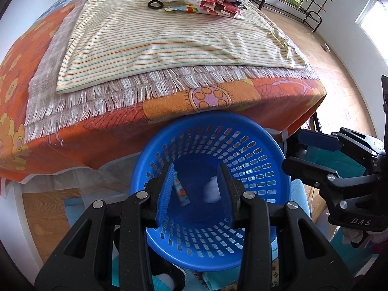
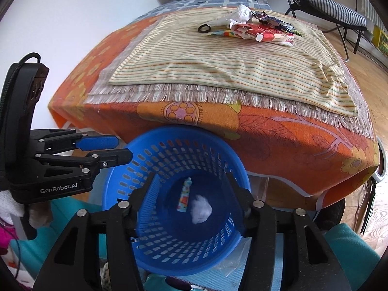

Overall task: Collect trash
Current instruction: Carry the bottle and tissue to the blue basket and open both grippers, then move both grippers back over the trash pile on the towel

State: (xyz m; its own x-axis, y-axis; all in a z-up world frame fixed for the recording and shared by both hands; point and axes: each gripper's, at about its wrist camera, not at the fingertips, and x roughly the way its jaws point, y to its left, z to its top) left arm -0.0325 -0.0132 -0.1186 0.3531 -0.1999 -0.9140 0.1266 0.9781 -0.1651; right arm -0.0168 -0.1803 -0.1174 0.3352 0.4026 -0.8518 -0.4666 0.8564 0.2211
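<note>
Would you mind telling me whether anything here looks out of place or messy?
Yes: a heap of trash, crumpled wrappers and a flattened carton, lies on the striped cloth at the table's far end. The blue basket already holds two pieces.

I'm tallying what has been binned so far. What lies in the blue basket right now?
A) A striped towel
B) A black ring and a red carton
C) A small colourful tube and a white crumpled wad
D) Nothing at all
C: inside the basket lie a colourful tube and a white wad; the black ring and red carton are on the bed.
</note>
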